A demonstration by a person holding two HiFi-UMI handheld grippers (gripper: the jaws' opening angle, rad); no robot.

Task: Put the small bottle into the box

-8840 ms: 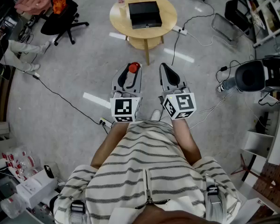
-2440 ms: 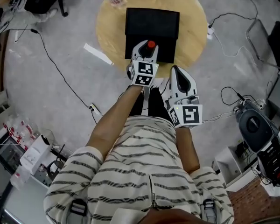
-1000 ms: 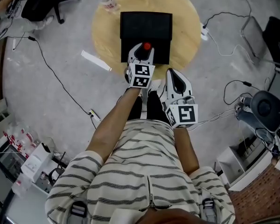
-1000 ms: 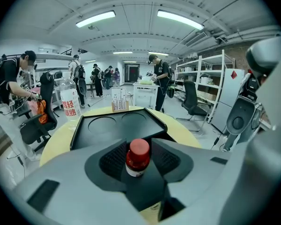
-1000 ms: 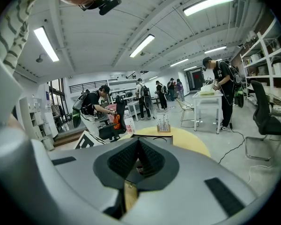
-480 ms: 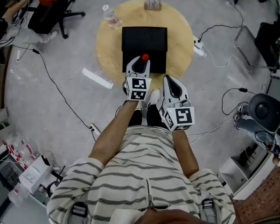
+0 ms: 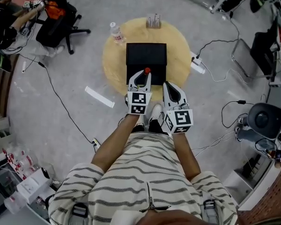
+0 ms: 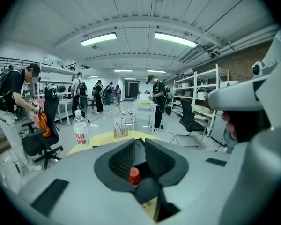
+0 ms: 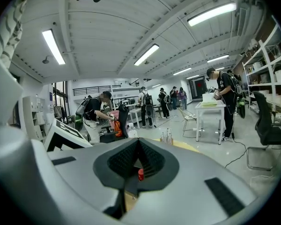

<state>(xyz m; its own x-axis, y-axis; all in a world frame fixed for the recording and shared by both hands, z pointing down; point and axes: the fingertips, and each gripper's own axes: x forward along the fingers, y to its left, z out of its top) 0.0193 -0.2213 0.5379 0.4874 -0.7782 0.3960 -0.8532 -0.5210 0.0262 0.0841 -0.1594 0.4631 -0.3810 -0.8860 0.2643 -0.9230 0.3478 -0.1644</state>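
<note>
- Head view looks steeply down on a round wooden table [image 7: 113,64] with a black box [image 7: 146,55] in the middle of it.
- The small bottle [image 7: 147,71] shows only as a red cap. It lies within the outline of the box at its near end, just past the tips of the left gripper [image 7: 140,76]. How deep it sits in the box cannot be told.
- The left gripper has let go. Its jaws stand apart with a narrow gap and have just been closing. In the left gripper view the red cap shows low in that gap, and neither pad touches it.
- The right gripper [image 7: 170,86] is just beside the left one, its tips over the near edge of the table by the box's near right corner. Its jaws are clenched together with nothing between them. In the right gripper view the red cap shows small, below the closed pads.
- A water bottle [image 7: 115,32] with a red label stands upright near the far left edge of the table, apart from the box.
- A small rack of clear tubes [image 7: 153,20] stands at the far edge of the table, behind the box.
- An office chair [image 7: 56,25] stands on the floor to the left of the table, and cables [image 7: 61,109] trail across the floor.
</note>
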